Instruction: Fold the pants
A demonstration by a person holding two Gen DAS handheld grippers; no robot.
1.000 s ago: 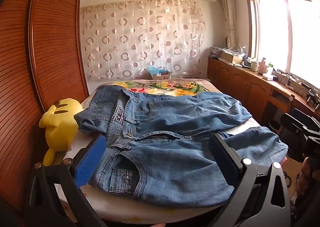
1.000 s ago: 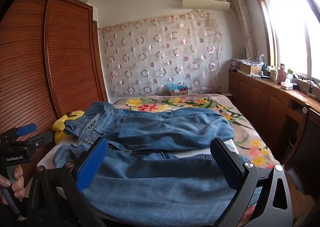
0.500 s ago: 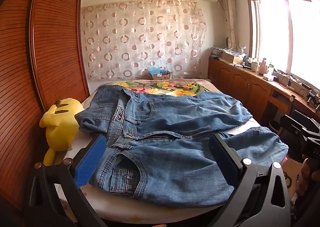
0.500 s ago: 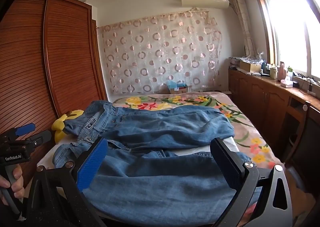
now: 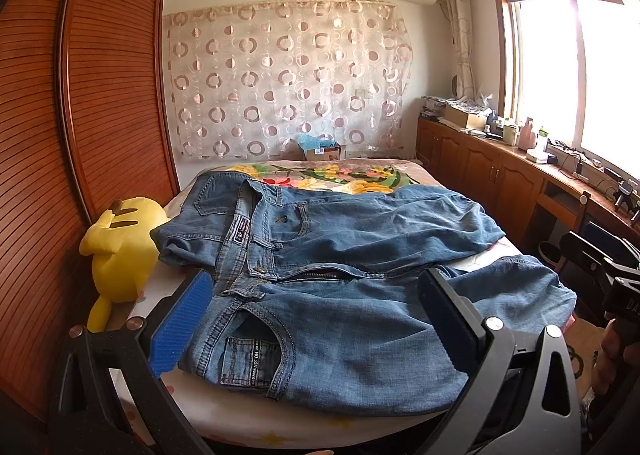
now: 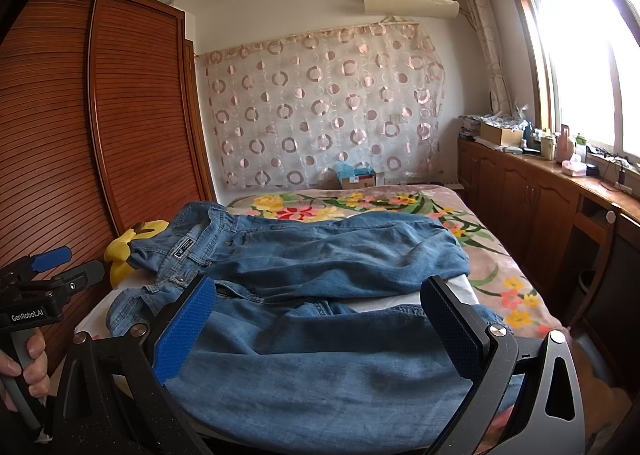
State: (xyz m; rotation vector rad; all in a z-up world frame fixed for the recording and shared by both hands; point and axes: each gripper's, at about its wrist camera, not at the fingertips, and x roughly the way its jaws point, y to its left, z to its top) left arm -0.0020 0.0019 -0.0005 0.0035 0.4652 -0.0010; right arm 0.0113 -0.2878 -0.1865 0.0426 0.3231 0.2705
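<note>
Left wrist view: my left gripper [image 5: 316, 321] hangs with its jaws spread wide and nothing between them, just short of the near edge of the bed [image 5: 240, 415]. The jeans [image 5: 340, 295] lie spread across the bed ahead of me, waistband toward my left finger, both legs running off to my right. The nearer leg lies directly beyond my fingertips, its front pocket just past my left finger; the farther leg lies beyond it, rumpled, with a strip of sheet showing between the two near the hems. A yellow plush toy [image 5: 120, 251] sits off to my left, beside the wardrobe [image 5: 100, 95], close to the waistband but apart from it.

From the right wrist view, my right gripper [image 6: 318, 329] is equally wide and empty, poised above the lower part of the nearer leg. The hem end lies past my right finger.

As I judge it, folding has not begun; the first step is likely to bring one leg over the other. To do that well, I should pinch the near waistband corner with the left and the near hem with the right, taking a single leg's thickness and no bedding. Then lift both ends together, keep the cloth taut between them, and lay the nearer leg onto the farther one so the seams line up. The rumpled far leg probably needs smoothing first, or the fold will trap creases.
</note>
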